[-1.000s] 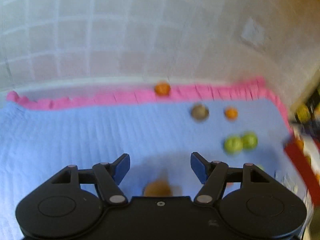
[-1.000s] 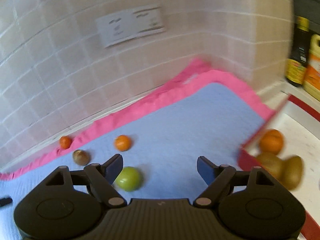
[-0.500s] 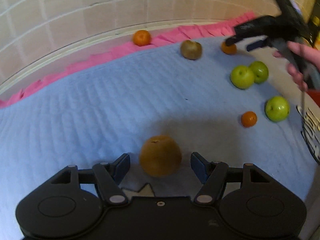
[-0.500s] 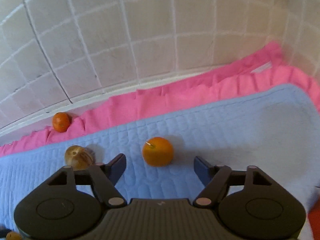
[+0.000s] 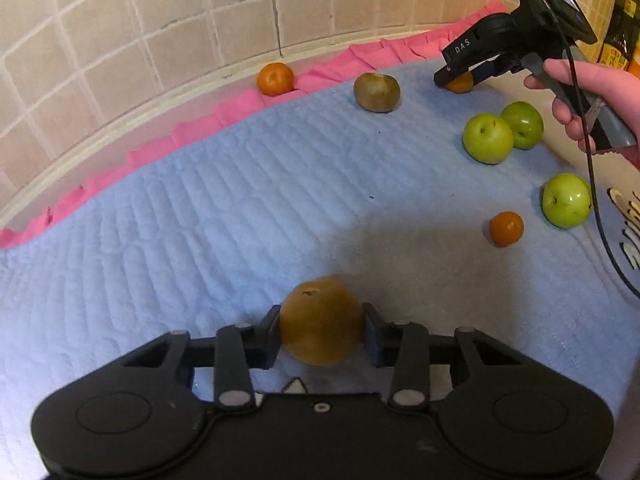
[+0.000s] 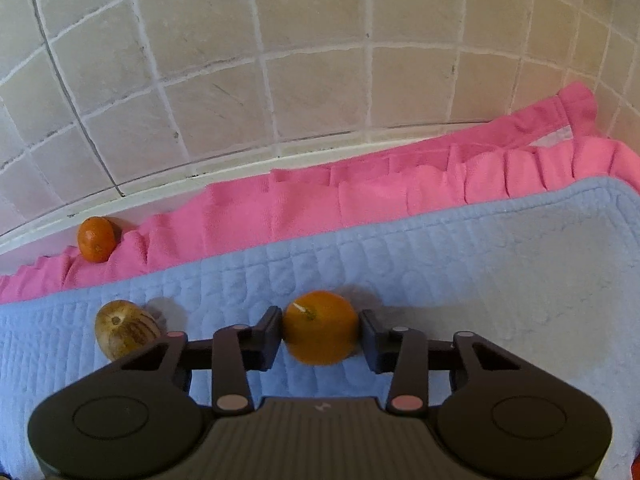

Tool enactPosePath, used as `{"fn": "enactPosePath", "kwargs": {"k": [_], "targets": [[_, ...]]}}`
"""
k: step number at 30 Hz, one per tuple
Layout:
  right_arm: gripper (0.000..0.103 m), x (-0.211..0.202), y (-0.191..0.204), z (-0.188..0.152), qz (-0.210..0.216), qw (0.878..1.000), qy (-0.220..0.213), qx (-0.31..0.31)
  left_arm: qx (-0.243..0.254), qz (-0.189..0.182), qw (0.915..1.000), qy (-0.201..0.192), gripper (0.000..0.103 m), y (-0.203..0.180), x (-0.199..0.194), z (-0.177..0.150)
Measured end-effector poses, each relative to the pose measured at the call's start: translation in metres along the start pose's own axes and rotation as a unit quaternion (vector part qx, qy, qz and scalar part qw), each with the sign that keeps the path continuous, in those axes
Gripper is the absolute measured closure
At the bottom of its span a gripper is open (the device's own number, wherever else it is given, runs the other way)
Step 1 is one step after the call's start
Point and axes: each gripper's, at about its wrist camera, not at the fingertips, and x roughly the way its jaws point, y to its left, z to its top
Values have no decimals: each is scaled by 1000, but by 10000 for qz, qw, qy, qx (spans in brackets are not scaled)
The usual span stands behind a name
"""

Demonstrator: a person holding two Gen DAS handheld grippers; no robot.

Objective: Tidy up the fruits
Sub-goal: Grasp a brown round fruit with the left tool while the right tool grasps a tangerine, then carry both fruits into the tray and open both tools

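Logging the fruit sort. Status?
Left tool shut on brown pear. Right tool shut on orange. Both fruits on blue mat. Nothing blocking.

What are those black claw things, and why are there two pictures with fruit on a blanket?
A person holds a black grabbing tool in each hand, and each tool has a little camera looking along its tongs. So each picture is what one tool sees.

In the left tool's picture, the left tongs have just been closing and now squeeze a brownish-yellow fruit. Far off you see the person's other hand holding the other tool.

In the right tool's picture, the right tongs have just been closing and now pinch a small orange.

Everything lies on a blue quilted mat with a pink cloth behind it. Also there: three green apples, more little oranges and a brown fruit.
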Motion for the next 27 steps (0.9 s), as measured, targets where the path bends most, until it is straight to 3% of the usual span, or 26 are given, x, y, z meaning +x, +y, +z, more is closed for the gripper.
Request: {"fn": "enactPosePath", "kwargs": {"k": [5, 8, 14, 18, 21, 27], "targets": [[60, -27, -8, -7, 179, 9995, -211, 150, 245, 187, 9994, -147, 56, -11, -10, -2], [60, -56, -16, -13, 197, 9986, -448, 211, 256, 119, 9990, -358, 56, -18, -24, 2], [60, -129, -47, -38, 162, 9939, -985, 465, 7, -375, 9970, -678, 56, -36, -53, 22], [60, -176, -87, -63, -115, 9898, -1228, 718, 183, -719, 9924, -984, 57, -67, -63, 53], [60, -208, -126, -81, -423, 9845, -1368, 1012, 530, -1019, 9860, -1212, 57, -107, -66, 84], [60, -262, -218, -121, -1209, 9691, -1371, 1659, 1308, -1912, 9602, -1560, 57, -211, -64, 159]]}}
